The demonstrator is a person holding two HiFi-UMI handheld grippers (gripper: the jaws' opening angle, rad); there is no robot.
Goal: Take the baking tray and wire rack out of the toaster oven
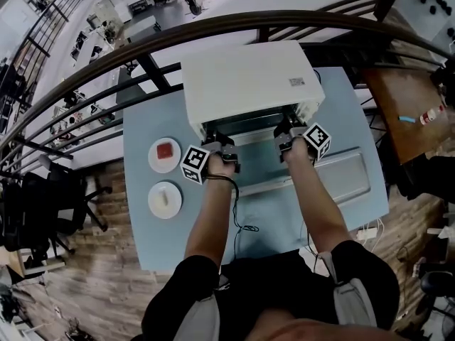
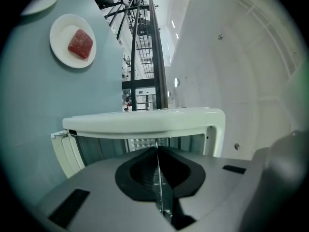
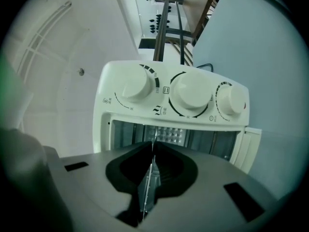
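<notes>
white toaster oven (image 1: 249, 84), open, tray (image 2: 159, 182) at mouth

Two plates (image 1: 156, 163), one toaster oven (image 1: 245, 84)

Soft, even daylight fills the scene, and it is brightest on the white toaster oven (image 1: 245, 80), whose top almost washes out. My arms cast only faint shadows on the pale blue table (image 1: 274, 222). My two gripper views bulge and curve at the rims, then fall to black corners. The near foreground is soft, and the baking tray (image 2: 161, 190) edge glints thinly.
</notes>
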